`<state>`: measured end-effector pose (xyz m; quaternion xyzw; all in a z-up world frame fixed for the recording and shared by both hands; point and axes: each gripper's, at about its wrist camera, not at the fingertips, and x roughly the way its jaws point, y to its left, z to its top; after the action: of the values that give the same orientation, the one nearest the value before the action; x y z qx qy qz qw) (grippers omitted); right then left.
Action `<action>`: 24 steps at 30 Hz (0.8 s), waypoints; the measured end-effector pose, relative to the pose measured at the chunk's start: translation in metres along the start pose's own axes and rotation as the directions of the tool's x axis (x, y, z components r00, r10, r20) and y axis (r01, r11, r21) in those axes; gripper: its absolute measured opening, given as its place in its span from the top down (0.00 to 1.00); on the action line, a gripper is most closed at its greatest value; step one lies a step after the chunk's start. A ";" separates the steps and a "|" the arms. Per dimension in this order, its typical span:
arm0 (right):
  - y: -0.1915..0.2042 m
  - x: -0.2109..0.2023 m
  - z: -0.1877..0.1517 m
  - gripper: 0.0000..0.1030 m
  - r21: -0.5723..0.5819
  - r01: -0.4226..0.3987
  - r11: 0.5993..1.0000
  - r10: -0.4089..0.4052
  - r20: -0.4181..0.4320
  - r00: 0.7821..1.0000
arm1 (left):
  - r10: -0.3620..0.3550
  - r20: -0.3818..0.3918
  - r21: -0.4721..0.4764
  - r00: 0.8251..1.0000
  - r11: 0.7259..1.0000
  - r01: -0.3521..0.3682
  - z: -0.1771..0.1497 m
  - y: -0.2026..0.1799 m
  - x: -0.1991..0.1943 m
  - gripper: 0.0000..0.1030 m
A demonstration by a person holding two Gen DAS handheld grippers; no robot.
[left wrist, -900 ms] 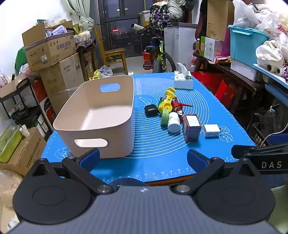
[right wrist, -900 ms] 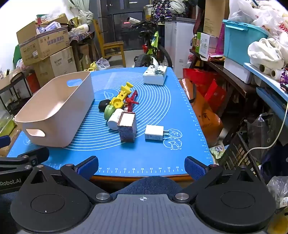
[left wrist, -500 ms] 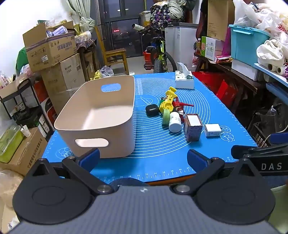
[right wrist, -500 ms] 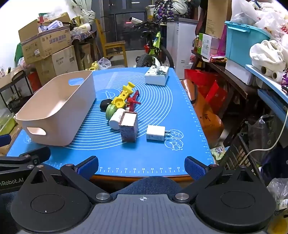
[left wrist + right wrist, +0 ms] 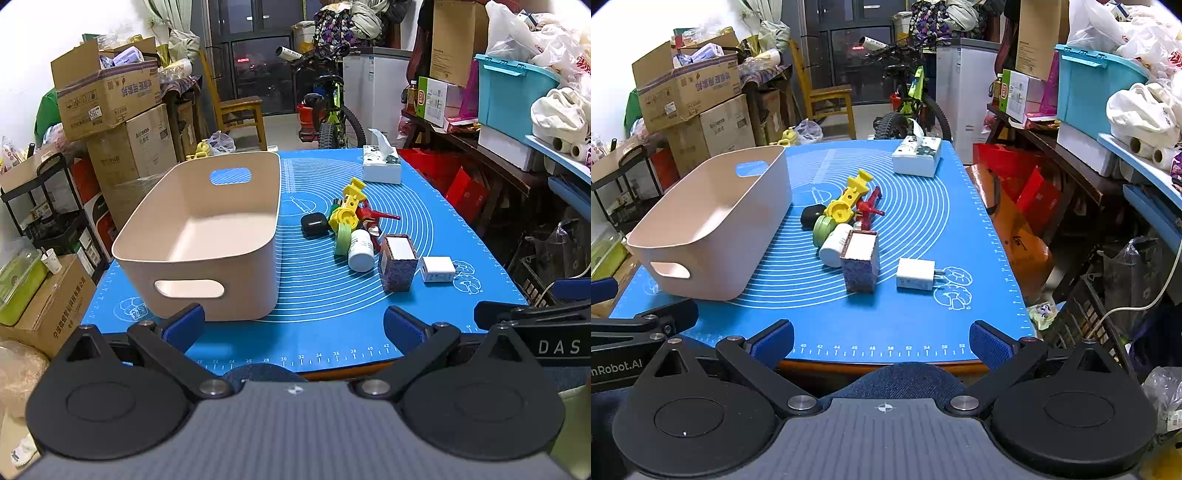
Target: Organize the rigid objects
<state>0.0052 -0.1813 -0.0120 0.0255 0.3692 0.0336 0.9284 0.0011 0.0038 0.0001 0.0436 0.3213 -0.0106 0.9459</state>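
An empty beige basket (image 5: pixel 207 236) (image 5: pixel 713 221) stands on the left of the blue mat (image 5: pixel 332 314). To its right lies a cluster: a black case (image 5: pixel 314 225), a yellow toy (image 5: pixel 349 208), a red toy (image 5: pixel 375 214), a green lid (image 5: pixel 341 240), a white bottle (image 5: pixel 361 251), a patterned box (image 5: pixel 397 262) and a white charger (image 5: pixel 437 268) (image 5: pixel 916 278). My left gripper (image 5: pixel 293 325) is open and empty at the near mat edge. My right gripper (image 5: pixel 882 338) is open and empty, also at the near edge.
A tissue box (image 5: pixel 382 170) sits at the mat's far end. Cardboard boxes (image 5: pixel 110 96) stack up at the left, a bicycle (image 5: pixel 332 118) stands behind the table, and shelves with a teal bin (image 5: pixel 513 96) line the right.
Both grippers have crept slightly forward toward the table; the objects sit a little larger in view. Nothing on the mat has moved.
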 end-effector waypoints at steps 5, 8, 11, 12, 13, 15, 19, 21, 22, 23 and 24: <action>0.001 -0.001 0.000 0.02 -0.001 0.001 1.000 -0.001 0.001 1.000 | 0.002 0.001 0.001 1.000 1.000 -0.002 0.000 0.000 0.000 0.01; 0.001 -0.001 0.000 0.02 -0.001 0.001 1.000 -0.001 0.001 1.000 | 0.001 0.000 0.000 1.000 1.000 -0.001 0.000 0.000 0.000 0.01; 0.001 -0.001 0.000 0.03 -0.001 0.001 1.000 -0.001 0.001 1.000 | 0.001 0.001 0.000 1.000 1.000 -0.001 0.000 0.000 0.000 0.01; 0.001 -0.001 -0.001 0.03 0.000 0.001 1.000 -0.001 0.001 1.000 | 0.001 0.000 0.000 1.000 1.000 -0.001 0.000 0.000 0.000 0.01; 0.001 0.000 -0.001 0.03 0.000 0.001 1.000 -0.001 0.001 1.000 | 0.001 0.000 0.000 1.000 1.000 -0.001 0.000 0.000 0.000 0.01; 0.001 0.000 -0.001 0.03 -0.001 0.001 1.000 -0.001 0.001 1.000 | 0.000 0.001 0.000 1.000 1.000 0.000 0.000 0.000 0.000 0.01; 0.001 0.000 -0.001 0.03 0.000 0.000 1.000 0.000 0.001 1.000 | 0.000 0.000 0.000 1.000 1.000 0.000 0.000 0.000 0.000 0.02; 0.002 0.000 -0.001 0.03 0.000 0.000 1.000 0.000 -0.001 1.000 | 0.000 0.000 0.000 1.000 1.000 0.000 0.000 0.000 0.000 0.02; 0.002 0.000 -0.001 0.03 0.000 0.000 1.000 0.000 -0.001 1.000 | 0.001 0.001 0.000 1.000 1.000 -0.001 0.000 0.000 0.000 0.02; 0.002 0.000 -0.001 0.03 0.000 -0.001 1.000 0.001 -0.001 1.000 | 0.001 0.001 0.000 1.000 1.000 -0.001 0.000 0.000 0.000 0.02; 0.002 0.000 -0.001 0.03 -0.001 -0.001 1.000 0.001 -0.002 1.000 | 0.000 0.001 0.000 1.000 1.000 0.000 0.000 0.000 0.000 0.02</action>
<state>0.0043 -0.1794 -0.0126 0.0253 0.3699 0.0340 0.9281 0.0010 0.0039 0.0003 0.0435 0.3209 -0.0103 0.9461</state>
